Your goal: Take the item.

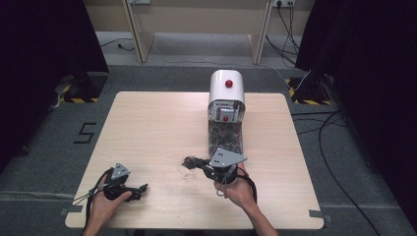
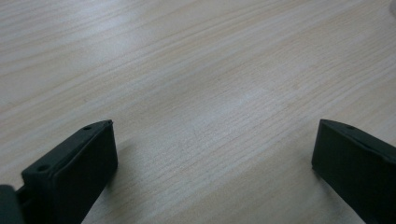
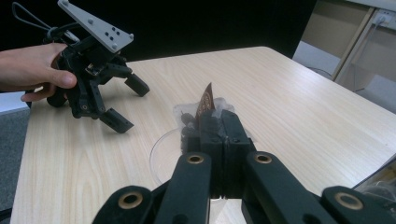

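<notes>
Brown wrapped piece (image 3: 205,100): I read it as pinched in the right gripper, just above the clear dish (image 3: 161,154), near the table's (image 1: 147,123) front edge, a little right of its middle.

1. Left gripper (image 1: 142,187): rests by the front-left corner, jaws wide, nothing between them; bare wood shows in the left gripper view.
2. Clear dish (image 1: 187,173): stands between the two grippers and looks empty.
3. Right gripper (image 3: 217,116): jaws closed flat on the piece, its tip poking past them.
4. Dispenser (image 1: 225,113): stands at the back edge, its bin holding more brown pieces.

Status, in my judgement: pick-up done; lowering and release into the dish remain.
</notes>
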Action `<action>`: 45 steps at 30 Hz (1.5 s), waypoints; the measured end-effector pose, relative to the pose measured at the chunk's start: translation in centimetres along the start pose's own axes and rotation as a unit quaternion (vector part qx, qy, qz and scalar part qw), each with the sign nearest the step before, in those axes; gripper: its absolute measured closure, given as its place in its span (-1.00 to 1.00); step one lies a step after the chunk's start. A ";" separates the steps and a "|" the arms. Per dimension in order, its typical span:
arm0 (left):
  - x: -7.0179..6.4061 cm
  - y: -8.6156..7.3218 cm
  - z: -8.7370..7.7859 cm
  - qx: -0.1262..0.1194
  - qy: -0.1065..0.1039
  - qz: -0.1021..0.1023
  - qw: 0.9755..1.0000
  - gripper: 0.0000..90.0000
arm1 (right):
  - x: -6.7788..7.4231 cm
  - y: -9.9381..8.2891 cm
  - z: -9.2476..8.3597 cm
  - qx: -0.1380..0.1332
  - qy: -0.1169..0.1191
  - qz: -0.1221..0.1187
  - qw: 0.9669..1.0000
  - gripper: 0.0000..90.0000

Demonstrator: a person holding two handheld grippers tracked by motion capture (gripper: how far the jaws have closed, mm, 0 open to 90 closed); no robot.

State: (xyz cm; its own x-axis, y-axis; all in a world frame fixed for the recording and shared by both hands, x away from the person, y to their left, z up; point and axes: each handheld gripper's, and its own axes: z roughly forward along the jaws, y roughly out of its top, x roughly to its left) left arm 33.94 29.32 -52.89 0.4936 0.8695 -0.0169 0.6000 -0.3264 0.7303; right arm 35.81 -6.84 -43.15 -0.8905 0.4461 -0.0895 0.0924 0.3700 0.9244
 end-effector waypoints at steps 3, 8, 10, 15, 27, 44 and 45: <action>0.0 0.0 0.0 -0.001 0.000 0.000 1.000 -1.00 | 0.0 -0.2 0.3 0.005 0.001 0.000 1.000 1.00; 0.0 0.0 0.0 -0.001 0.000 0.000 1.000 -1.00 | 0.3 -0.4 0.6 0.016 0.004 -0.008 1.000 1.00; 0.0 0.0 0.0 -0.001 0.000 0.000 1.000 -1.00 | 0.4 -0.5 0.8 0.020 0.004 -0.011 1.000 1.00; 0.0 0.0 0.0 0.000 0.000 0.000 1.000 -1.00 | 0.4 -0.9 1.2 0.032 0.001 -0.014 0.999 1.00; 0.0 0.0 0.0 -0.001 0.000 0.000 1.000 -1.00 | 0.6 -1.3 1.9 0.045 0.007 -0.012 0.999 0.92; 0.0 0.0 0.0 -0.001 0.000 0.000 1.000 -1.00 | 0.1 -1.0 1.5 0.043 -0.004 0.011 0.999 0.50; 0.0 0.0 0.0 0.000 0.000 0.000 1.000 -1.00 | 0.1 -1.0 1.5 0.043 -0.005 0.013 0.999 0.48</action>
State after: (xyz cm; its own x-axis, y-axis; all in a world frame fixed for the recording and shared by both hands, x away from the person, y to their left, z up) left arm 33.94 29.32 -52.87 0.4937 0.8695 -0.0175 0.5998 -0.3259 0.7308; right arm 36.29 -5.99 -44.64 -0.8828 0.4645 -0.0697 0.1539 0.4263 0.8914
